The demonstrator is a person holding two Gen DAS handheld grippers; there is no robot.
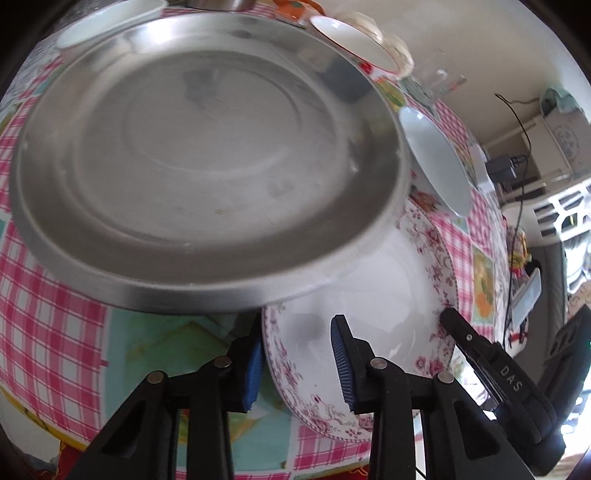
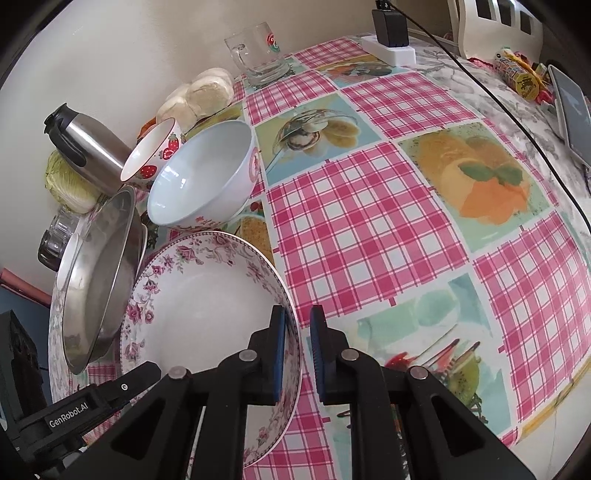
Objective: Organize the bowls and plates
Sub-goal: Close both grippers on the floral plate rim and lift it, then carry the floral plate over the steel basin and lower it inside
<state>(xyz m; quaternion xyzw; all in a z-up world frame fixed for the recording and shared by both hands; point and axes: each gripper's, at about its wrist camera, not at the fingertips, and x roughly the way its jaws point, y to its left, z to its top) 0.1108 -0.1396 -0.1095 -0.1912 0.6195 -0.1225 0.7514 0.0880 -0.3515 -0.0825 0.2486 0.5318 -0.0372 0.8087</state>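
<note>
A floral-rimmed white plate (image 1: 373, 295) lies on the checked tablecloth; it also shows in the right wrist view (image 2: 207, 306). A steel plate (image 1: 207, 158) overlaps its far edge, seen as well in the right wrist view (image 2: 99, 273). My left gripper (image 1: 297, 365) is open, its two blue pads straddling the floral plate's near rim. My right gripper (image 2: 297, 358) is open, its pads on either side of the same plate's opposite rim. A white bowl (image 2: 207, 173) and a strawberry bowl (image 2: 155, 155) stand behind the plates.
A steel flask (image 2: 85, 147), buns (image 2: 207, 92), a glass mug (image 2: 258, 51), a cabbage (image 2: 70, 184) and a glass jar (image 2: 55, 236) line the wall. A power strip (image 2: 388, 48) and phone (image 2: 572, 107) lie at the far right. Another white plate (image 1: 110, 22) sits behind the steel one.
</note>
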